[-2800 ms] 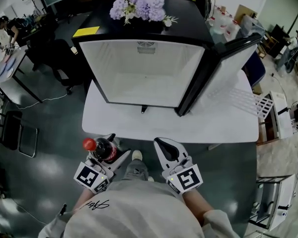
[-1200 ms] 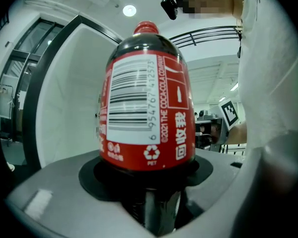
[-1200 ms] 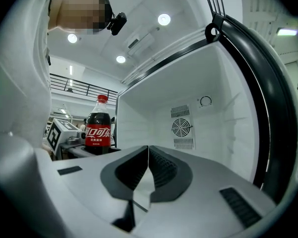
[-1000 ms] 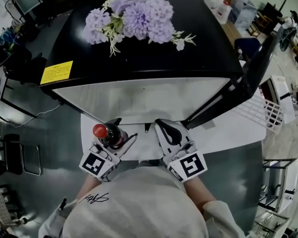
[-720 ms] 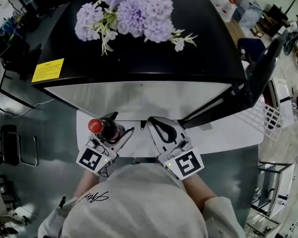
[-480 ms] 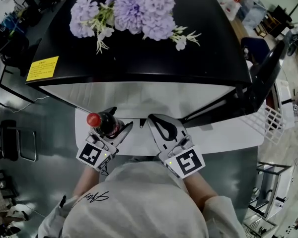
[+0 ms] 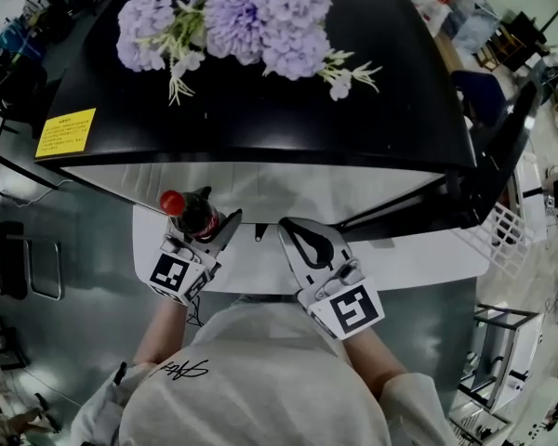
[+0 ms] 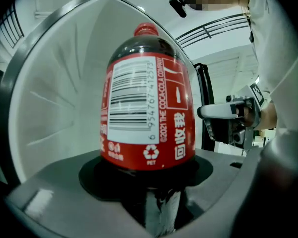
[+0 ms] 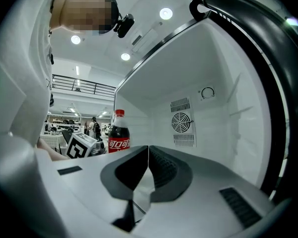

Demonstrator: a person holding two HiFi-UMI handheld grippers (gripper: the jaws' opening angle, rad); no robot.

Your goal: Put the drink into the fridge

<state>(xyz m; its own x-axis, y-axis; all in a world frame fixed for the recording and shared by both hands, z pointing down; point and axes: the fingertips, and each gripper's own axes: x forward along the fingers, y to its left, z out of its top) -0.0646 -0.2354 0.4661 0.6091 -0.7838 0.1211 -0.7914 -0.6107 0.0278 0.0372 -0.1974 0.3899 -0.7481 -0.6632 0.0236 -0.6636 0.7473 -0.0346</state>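
A dark cola bottle [image 7: 192, 215] with a red cap and red label stands upright in my left gripper [image 7: 207, 223], whose jaws are shut on its lower body. It fills the left gripper view as the bottle [image 8: 146, 100], with the white fridge interior [image 8: 54, 98] behind it. The black fridge [image 7: 260, 110] sits on a white table [image 7: 418, 249], its door [image 7: 502, 147] swung open to the right. My right gripper [image 7: 300, 238] is shut and empty, just right of the bottle at the fridge mouth. In the right gripper view the bottle [image 9: 118, 132] stands left of the fan grille [image 9: 180, 123].
Purple artificial flowers [image 7: 232, 12] lie on the fridge top, with a yellow sticker [image 7: 65, 132] at its left edge. A white wire rack [image 7: 507, 230] lies on the table at the right. Chairs [image 7: 9, 258] and grey floor are to the left.
I have come closer to the fridge. Both grippers moved forward to the fridge opening, the left one carrying the bottle. The fridge top now fills more of the head view.
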